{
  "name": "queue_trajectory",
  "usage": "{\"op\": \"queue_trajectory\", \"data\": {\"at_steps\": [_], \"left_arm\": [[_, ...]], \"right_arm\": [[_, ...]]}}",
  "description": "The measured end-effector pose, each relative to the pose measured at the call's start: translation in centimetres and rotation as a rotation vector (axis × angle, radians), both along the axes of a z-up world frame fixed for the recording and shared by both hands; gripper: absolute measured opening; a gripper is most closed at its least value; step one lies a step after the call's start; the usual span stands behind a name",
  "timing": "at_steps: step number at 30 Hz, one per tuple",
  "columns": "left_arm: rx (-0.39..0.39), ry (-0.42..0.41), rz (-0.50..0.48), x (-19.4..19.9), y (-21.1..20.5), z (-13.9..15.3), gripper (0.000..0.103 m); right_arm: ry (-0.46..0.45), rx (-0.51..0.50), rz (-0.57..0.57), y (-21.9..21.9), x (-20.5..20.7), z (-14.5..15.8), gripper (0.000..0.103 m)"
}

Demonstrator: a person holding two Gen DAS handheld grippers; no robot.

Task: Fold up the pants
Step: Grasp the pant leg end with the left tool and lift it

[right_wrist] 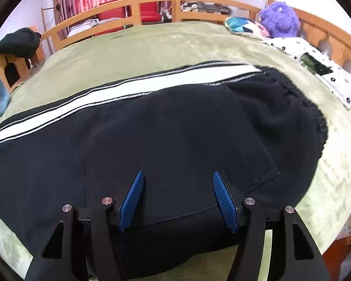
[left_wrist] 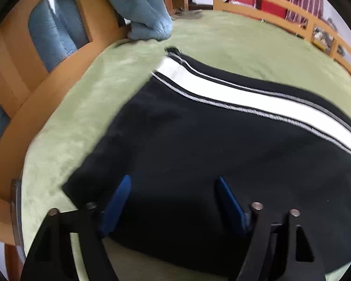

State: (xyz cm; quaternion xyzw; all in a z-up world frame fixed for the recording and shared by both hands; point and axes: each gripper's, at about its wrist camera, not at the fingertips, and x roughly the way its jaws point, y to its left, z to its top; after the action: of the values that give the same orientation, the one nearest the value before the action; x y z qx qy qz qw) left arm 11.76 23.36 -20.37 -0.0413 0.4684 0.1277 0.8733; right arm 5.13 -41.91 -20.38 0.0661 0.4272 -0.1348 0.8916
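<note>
Your black pants with a white side stripe edged in grey piping [right_wrist: 175,126] lie flat on the pale green plush blanket [right_wrist: 152,46] that covers the bed. In the right wrist view the elastic waistband sits at the right end, toward the pillows, and the legs run off to the left; a square patch pocket [right_wrist: 222,154] faces up near the waistband. The stripe runs along the far edge of the garment.

Your left gripper [left_wrist: 173,187] hovers over the leg end of the pants. Its blue ribbed pads [left_wrist: 119,201] stand well apart with only flat black fabric below them; nothing is pinched, so the jaws are released. The near corner of the leg lies just left of the left pad, on the blanket. This view is blurred.

Your right gripper [right_wrist: 177,182] sits over the seat area near the pocket. Its blue pads [right_wrist: 224,201] are likewise spread, with the cloth lying undisturbed between them and no fold lifted; the jaws are released.

Surroundings noted: a wooden bed rail [right_wrist: 152,0] along the far side, a light blue fluffy throw [left_wrist: 147,11] draped at the footboard corner, a purple furry toy [right_wrist: 278,18] and a white spotted pillow [right_wrist: 316,70] at the head end, and a black garment [right_wrist: 18,39] hung on the footboard post.
</note>
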Motion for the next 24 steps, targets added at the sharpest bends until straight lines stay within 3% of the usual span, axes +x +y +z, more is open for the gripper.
{"op": "queue_trajectory", "data": {"at_steps": [6,11,14,19,24], "left_arm": [[0.033,-0.041,0.028,-1.9,1.7,2.4,0.069],[-0.071,-0.088,0.068,-3.4,3.9,4.0,0.069],[-0.035,-0.072,0.116,-4.9,5.0,3.5,0.070],[-0.271,-0.092,0.098,-5.7,6.7,1.5,0.070],[-0.341,-0.123,0.120,-4.9,6.5,0.0,0.068]], "right_arm": [[-0.024,-0.002,-0.017,0.8,0.3,1.9,0.061],[-0.047,-0.029,0.035,3.2,1.5,3.1,0.061],[-0.055,-0.012,0.049,4.2,2.2,3.3,0.061],[-0.074,0.015,0.058,6.0,1.9,3.7,0.061],[-0.056,0.023,0.079,7.8,1.6,3.9,0.061]]}}
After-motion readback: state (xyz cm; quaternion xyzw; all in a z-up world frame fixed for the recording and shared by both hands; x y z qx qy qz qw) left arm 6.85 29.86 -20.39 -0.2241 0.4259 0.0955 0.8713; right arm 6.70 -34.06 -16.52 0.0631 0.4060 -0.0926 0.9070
